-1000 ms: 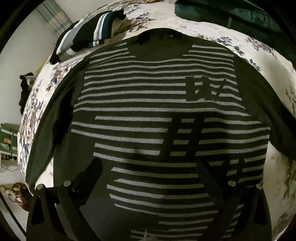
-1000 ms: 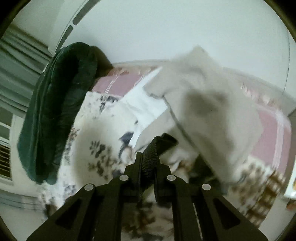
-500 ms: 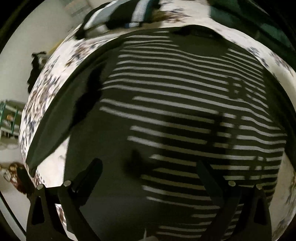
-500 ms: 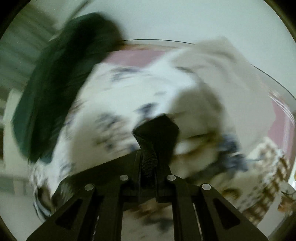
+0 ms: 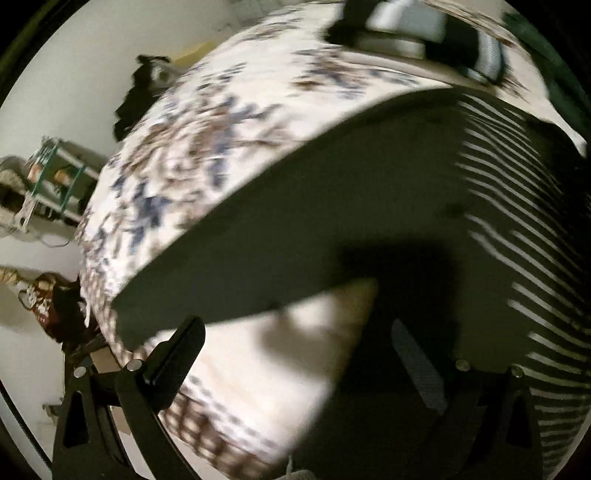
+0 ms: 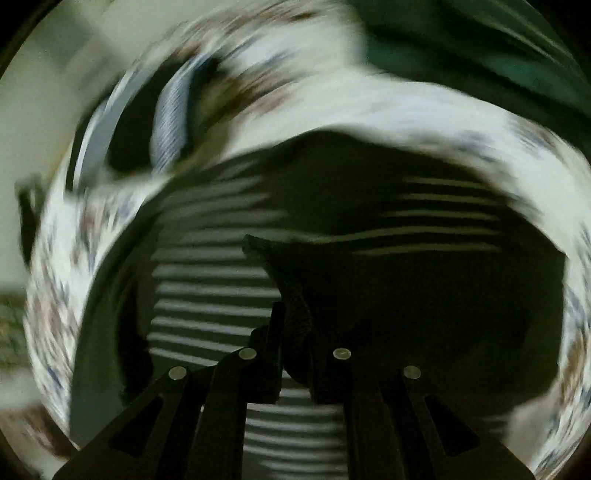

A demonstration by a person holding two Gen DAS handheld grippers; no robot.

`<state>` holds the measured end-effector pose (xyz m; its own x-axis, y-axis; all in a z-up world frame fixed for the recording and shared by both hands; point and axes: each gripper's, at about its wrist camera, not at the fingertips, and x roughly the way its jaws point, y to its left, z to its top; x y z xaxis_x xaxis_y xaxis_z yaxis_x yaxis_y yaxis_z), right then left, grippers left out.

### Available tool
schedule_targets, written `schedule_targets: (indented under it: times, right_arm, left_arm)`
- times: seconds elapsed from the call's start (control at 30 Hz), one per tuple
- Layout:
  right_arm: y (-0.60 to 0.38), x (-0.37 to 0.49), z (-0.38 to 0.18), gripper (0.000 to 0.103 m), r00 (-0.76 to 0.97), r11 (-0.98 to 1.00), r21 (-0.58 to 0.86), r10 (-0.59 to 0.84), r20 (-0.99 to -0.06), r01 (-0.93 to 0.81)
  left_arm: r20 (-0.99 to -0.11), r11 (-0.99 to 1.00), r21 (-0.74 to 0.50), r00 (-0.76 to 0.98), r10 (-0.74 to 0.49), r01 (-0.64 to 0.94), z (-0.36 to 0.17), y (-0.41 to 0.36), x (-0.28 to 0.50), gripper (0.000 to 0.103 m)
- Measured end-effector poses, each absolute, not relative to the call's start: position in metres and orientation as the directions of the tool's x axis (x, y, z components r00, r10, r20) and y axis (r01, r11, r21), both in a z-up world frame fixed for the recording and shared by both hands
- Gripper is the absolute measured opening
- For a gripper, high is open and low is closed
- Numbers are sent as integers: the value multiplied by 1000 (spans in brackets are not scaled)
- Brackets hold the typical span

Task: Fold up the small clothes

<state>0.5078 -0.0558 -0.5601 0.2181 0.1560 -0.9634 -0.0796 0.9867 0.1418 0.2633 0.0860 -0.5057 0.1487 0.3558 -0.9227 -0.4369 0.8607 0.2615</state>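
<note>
A dark sweater with thin white stripes (image 5: 517,206) lies spread on a bed with a white flowery cover (image 5: 207,122). One long plain dark sleeve (image 5: 280,221) stretches out flat across the cover, away from the striped body. The right gripper (image 6: 295,317) is pinched tight on a dark ribbed edge of the sweater (image 6: 291,295), and that piece of cloth hangs over the striped front (it looks like a cuff, but the picture is too blurry to be sure). The left gripper (image 5: 306,354) has its two fingers spread wide apart with nothing between them. One finger (image 5: 173,354) hangs over the bare cover just below the sleeve, and the other finger (image 5: 417,365) is over the dark cloth. At the far end of the bed sits another dark and white striped garment (image 5: 417,33), apart from the sweater. Something dark green (image 6: 480,48) lies past the cover in the right view. A green shelf (image 5: 51,173) stands by the wall beside the bed.
</note>
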Motion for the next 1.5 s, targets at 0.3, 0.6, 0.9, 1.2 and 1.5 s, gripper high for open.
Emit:
schedule_targets:
  times: [0.3,0.6,0.9,1.2,1.5]
  right_arm:
    - [77,502,-604,13,128,959,23,62,-990,-281]
    - [-80,448,-550,71,68,956,288,285,-956,45]
    - [-99,419,-593,71,-14,956,229,235,-972,182]
    - [-64,405,-603,71,-34,963,230,237,-971,142]
    - [-22,400,-608,72,-43,970,217,223,-974,108]
  left_arm:
    - [-928,798,252,98,360,-547,-523,191,240,103]
    - [-973,657,62,100,206,-752,-517,291,165,103]
    - [-980,534,-176,197,-18,-827,-589,344,142,82]
    - [-928,527,-221,343,144,-820,-531,378,173,4]
    - [-911,423,-330,403,94,-844,-541,448,181,10]
